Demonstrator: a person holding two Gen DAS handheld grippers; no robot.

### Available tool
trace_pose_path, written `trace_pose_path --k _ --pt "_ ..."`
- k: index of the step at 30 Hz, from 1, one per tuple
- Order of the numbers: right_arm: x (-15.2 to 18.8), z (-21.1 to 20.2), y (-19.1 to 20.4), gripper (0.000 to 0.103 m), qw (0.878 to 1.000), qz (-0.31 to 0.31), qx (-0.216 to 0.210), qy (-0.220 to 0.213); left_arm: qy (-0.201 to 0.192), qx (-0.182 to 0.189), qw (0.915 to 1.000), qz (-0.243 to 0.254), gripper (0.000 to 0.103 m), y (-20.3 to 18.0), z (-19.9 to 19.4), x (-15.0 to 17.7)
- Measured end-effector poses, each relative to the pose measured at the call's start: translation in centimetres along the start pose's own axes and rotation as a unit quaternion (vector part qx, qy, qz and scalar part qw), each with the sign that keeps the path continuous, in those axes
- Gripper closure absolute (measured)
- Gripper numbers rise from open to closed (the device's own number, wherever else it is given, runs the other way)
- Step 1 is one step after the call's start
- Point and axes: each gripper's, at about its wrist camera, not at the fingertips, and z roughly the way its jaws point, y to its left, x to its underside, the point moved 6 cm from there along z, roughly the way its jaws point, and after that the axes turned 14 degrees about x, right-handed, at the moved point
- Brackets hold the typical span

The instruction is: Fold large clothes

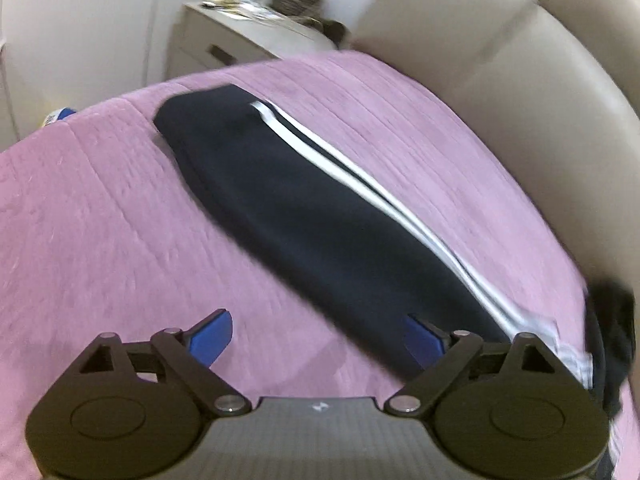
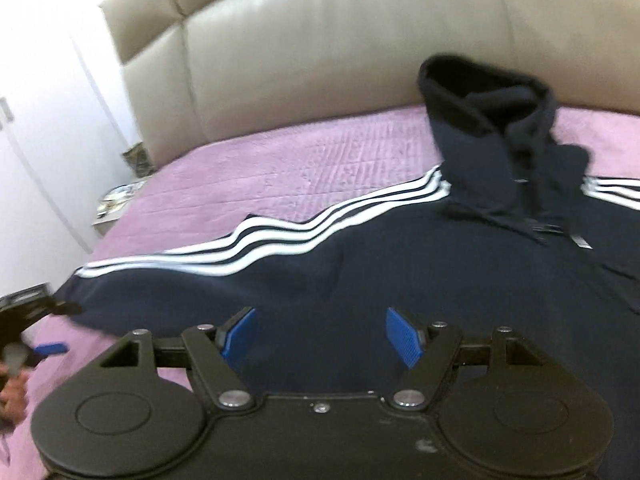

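A navy hoodie (image 2: 400,272) with three white stripes on each sleeve lies spread on a pink bedspread (image 2: 280,160). Its hood (image 2: 480,120) stands up near the headboard. My right gripper (image 2: 322,334) hovers open over the hoodie's body, nothing between its blue pads. In the left wrist view one sleeve (image 1: 300,208) runs diagonally from the far left to the near right. My left gripper (image 1: 320,336) is open above the bedspread, its right finger over the sleeve's near edge. The right wrist view shows a blue pad (image 2: 50,348) of the left gripper by the sleeve's cuff end, with a hand below it.
A padded beige headboard (image 2: 320,60) lines the far side of the bed. A nightstand (image 1: 224,40) with clutter stands beyond the bed's corner by a white wall. A small blue and white object (image 1: 60,116) sits at the bed's left edge.
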Motion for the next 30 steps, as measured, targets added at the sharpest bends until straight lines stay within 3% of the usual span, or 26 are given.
trace_pose_path --k 5,7,9,10,13,16,18,20,24,27,30 --pt "1.4 5.9 3.4 0.014 0.999 -0.006 0.025 0.04 -0.048 0.009 0.9982 -0.035 0.004 1.9 3.0 -3.4" --pt "2.8 4.1 4.3 0.014 0.997 -0.052 0.053 0.013 -0.083 0.003 0.9955 -0.045 0.014 2.5 3.5 -4.4" --pt "4.9 2.8 5.3 0.013 0.993 -0.102 0.065 0.001 -0.086 -0.04 0.9951 -0.029 0.092 2.9 4.9 -5.1" --pt "6.0 1.9 5.5 0.013 0.993 -0.108 0.055 -0.002 -0.081 -0.063 0.9947 -0.014 0.094 2.8 5.0 -5.2" --pt "9.0 -0.1 5.5 0.011 0.988 -0.146 0.052 -0.021 -0.104 -0.071 0.992 -0.003 0.097 1.8 3.6 -4.9" --pt "10.2 -1.2 4.7 0.009 0.989 -0.145 0.037 -0.022 -0.145 -0.068 0.987 0.016 0.097 -0.1 1.0 -4.5" --pt "11.3 -1.7 4.9 0.005 0.981 -0.188 0.04 -0.031 -0.159 -0.06 0.985 0.028 0.097 -0.9 0.7 -5.2" --pt "11.9 -2.3 4.6 0.005 0.98 -0.191 0.035 -0.036 -0.18 -0.037 0.9825 0.028 0.097 -2.6 -1.5 -5.4" --pt "11.4 -3.9 2.7 0.005 0.986 -0.161 -0.032 0.002 -0.213 0.004 0.9758 0.048 0.097 -6.9 -5.5 -5.9" --pt "10.5 -5.9 -0.7 0.005 0.993 -0.066 -0.088 0.03 -0.24 0.055 0.9664 0.075 0.097 -12.0 -8.7 -5.9" --pt "9.7 -7.6 -4.8 0.005 0.995 -0.02 -0.091 0.034 -0.265 0.113 0.9512 0.111 0.097 -18.8 -11.4 -5.1"
